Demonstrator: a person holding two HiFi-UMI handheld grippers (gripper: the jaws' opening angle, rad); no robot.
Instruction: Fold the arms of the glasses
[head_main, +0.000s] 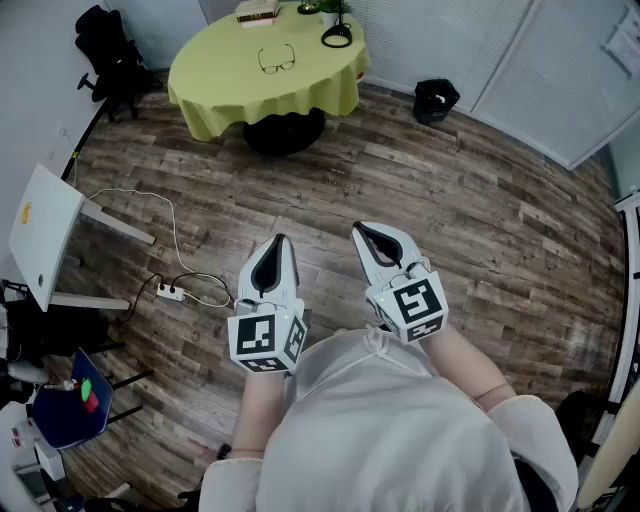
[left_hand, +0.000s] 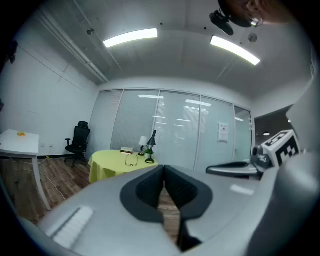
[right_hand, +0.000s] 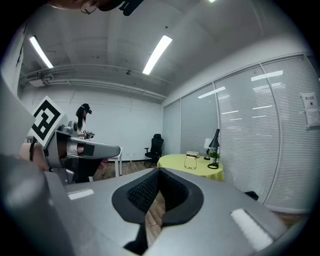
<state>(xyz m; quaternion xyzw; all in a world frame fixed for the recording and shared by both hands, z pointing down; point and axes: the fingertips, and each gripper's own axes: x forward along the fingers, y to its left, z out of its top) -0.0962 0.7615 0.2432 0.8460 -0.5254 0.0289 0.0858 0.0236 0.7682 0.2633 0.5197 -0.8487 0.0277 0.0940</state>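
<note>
The glasses (head_main: 277, 60) lie with their arms open on a round table under a yellow-green cloth (head_main: 220, 80), far across the room. They also show small in the left gripper view (left_hand: 131, 160) and the right gripper view (right_hand: 190, 161). My left gripper (head_main: 281, 239) and right gripper (head_main: 357, 231) hang side by side over the wooden floor, close to my body and well short of the table. Both point toward the table. Each pair of jaws is shut with nothing between them, as seen along the left gripper (left_hand: 163, 168) and the right gripper (right_hand: 159, 171).
On the table stand a black desk lamp (head_main: 337, 35), a stack of books (head_main: 258, 10) and a small plant. A black bin (head_main: 436, 98) sits right of the table, an office chair (head_main: 110, 50) to its left. A white desk (head_main: 40, 235) and a cable with power strip (head_main: 170, 292) lie at left.
</note>
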